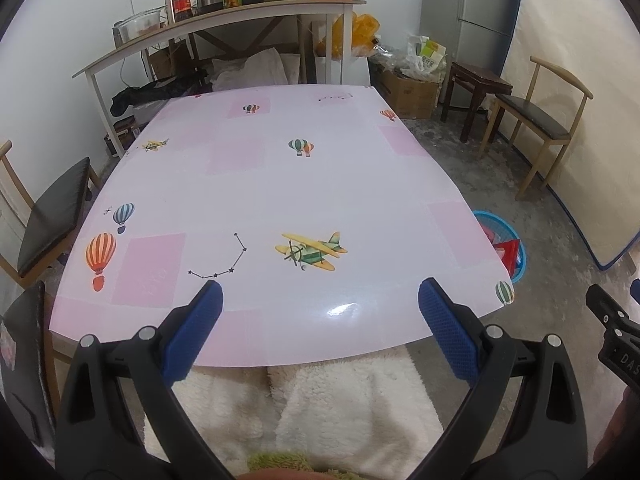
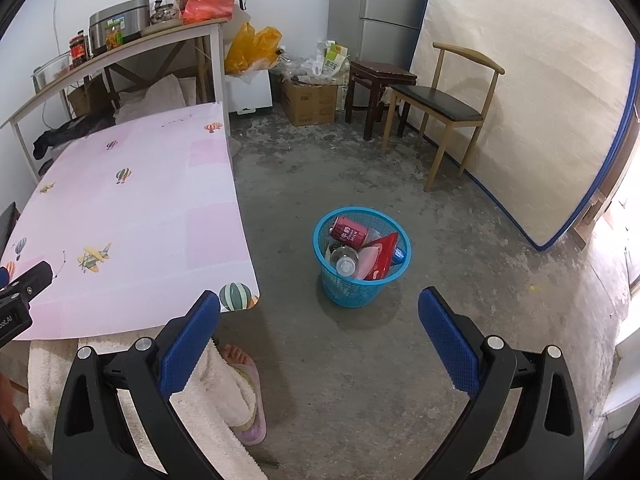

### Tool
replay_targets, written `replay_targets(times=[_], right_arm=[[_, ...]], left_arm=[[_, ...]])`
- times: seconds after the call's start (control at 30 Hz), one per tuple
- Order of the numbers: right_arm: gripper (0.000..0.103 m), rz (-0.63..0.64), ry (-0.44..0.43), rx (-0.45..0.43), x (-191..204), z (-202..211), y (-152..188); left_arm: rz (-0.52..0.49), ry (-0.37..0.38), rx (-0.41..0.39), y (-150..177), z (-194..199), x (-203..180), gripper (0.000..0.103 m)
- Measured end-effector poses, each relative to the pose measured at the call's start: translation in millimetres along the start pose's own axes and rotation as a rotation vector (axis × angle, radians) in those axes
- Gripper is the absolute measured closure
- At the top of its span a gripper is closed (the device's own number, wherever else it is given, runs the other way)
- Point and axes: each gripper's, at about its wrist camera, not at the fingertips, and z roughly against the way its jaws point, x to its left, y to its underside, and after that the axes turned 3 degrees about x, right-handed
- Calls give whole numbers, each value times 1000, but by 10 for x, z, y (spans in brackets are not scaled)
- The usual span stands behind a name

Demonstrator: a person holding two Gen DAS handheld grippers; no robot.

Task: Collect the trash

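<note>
A blue mesh waste basket [image 2: 362,288] stands on the concrete floor right of the table. It holds a red can [image 2: 347,231], a clear plastic bottle [image 2: 345,261] and a red packet [image 2: 380,256]. The basket's edge also shows in the left wrist view [image 1: 522,268]. My right gripper [image 2: 319,306] is open and empty, above the floor just in front of the basket. My left gripper [image 1: 320,295] is open and empty over the near edge of the table [image 1: 280,184], which has a pink cloth with balloon and plane prints.
A wooden chair [image 2: 440,108] and dark stool [image 2: 380,76] stand by the far right wall, beside a leaning mattress [image 2: 520,100]. A shelf [image 1: 224,16] with jars and a cooker stands behind the table. Another chair [image 1: 52,216] is at the left. The person's slippered foot [image 2: 244,364] is near the table corner.
</note>
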Motion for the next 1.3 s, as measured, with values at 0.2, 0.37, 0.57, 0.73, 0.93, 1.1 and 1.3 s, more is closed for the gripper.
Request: replay_targets(times=[0.2,0.37,0.57,0.73,0.93,1.1,1.3], right_arm=[[7,4,-3,-2,-7,5,3],[7,0,-5,-3,24,12,6],[7,1,-7,-5,24,13,1],[7,-7,-6,-5,23,25,-15],[7,-11,-5,-5,11,25,-17],[7,-10,-4,-7,6,24,-24],[7,-10,-2,-7,17,34,-22]], left_arm=[[-8,-8,1,1,9,4,9],[-8,-3,7,3,15,20,9],[-8,-6,9,12,20,41,9],[-10,-7,7,10,22,45,9],[-12,-13,4,18,37,88,9],[-8,-14,0,16,36,106,9],[-5,-16,1,8,43,87,9]])
